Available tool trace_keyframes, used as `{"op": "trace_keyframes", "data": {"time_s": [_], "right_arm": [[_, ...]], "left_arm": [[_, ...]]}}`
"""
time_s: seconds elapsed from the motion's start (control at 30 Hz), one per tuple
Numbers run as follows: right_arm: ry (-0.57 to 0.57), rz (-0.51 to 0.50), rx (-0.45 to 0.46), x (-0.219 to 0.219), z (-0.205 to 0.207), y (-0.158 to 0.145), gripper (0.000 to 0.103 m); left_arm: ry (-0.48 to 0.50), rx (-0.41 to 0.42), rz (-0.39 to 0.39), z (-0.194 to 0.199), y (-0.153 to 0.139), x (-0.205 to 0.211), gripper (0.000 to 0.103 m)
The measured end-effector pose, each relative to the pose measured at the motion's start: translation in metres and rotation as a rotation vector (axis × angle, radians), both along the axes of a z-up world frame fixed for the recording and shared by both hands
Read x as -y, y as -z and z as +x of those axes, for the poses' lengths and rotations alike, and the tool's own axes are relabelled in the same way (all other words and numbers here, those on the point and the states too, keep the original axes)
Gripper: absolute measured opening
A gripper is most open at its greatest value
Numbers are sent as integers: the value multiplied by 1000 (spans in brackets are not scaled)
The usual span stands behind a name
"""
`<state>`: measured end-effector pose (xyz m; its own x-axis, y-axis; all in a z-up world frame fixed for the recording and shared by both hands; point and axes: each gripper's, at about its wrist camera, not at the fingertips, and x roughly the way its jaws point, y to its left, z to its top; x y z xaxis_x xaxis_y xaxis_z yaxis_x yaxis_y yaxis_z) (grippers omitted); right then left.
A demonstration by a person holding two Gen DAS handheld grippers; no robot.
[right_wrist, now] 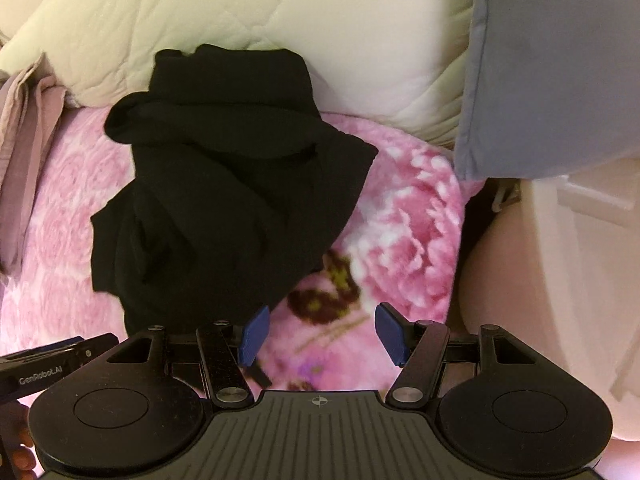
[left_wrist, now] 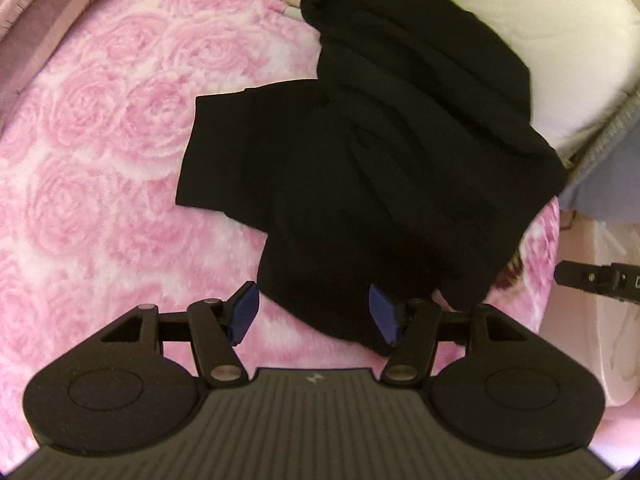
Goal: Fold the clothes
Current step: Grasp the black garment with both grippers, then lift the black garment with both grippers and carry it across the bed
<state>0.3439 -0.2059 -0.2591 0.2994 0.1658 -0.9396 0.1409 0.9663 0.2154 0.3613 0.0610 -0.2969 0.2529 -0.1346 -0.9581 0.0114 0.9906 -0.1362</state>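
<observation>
A crumpled black garment (left_wrist: 360,152) lies bunched on the pink rose-patterned blanket (left_wrist: 100,160), one flat sleeve sticking out to the left. My left gripper (left_wrist: 314,312) is open, its blue pads at the garment's near hem, which lies between and over them. In the right wrist view the same black garment (right_wrist: 224,184) sits heaped to the left of centre. My right gripper (right_wrist: 322,332) is open over bare blanket (right_wrist: 400,216), just right of the garment's near edge, nothing between its fingers.
A cream quilt (right_wrist: 320,28) is piled at the back and a grey-blue pillow (right_wrist: 552,72) at the right. Mauve folded fabric (right_wrist: 24,140) lies at the left. The bed edge drops off at the right (left_wrist: 548,272). The other gripper's body (left_wrist: 600,280) shows at right.
</observation>
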Motion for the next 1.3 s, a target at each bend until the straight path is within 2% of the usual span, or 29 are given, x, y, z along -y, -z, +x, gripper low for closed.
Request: {"op": "trace_keyframes", "data": {"time_s": [0.37,0.57,0.6,0.63,0.7,0.73,0.77,0.8,0.87,1.07,1.17,1.3], "right_arm": [[191,122,-32,10,29,55,62],[261,187,-3,9,37,69,62],[260,198,2,8,38,70,53],[247,205,16,5,38,70,38],[215,181,37,-1,36,63,32],[201,163,47,-4,35,59,29],[189,156,60,-5,33,53,17],[178,149,73,-6,30,47,10],[161,167,109,-7,22,28,8],[80,246,275,-14,4,-50,7],[25,296,374,-29,-6,-97,7],[-54,368,491,-51,-26,-151,6]], "left_arm": [[-33,-27,-75,33,51,-8,58],[-25,-19,-116,37,56,-9,60],[-24,-17,-122,38,57,-9,57],[-22,-15,-129,39,58,-9,50],[-19,-12,-142,40,60,-9,27],[-19,-10,-149,40,58,-9,22],[-29,-3,-167,39,53,-12,15],[-42,6,-187,37,47,-15,11],[-64,31,-222,34,35,-20,8],[-96,192,-262,14,-35,-30,5],[-138,285,-280,-5,-77,-43,5],[-215,417,-292,-52,-137,-63,4]]}}
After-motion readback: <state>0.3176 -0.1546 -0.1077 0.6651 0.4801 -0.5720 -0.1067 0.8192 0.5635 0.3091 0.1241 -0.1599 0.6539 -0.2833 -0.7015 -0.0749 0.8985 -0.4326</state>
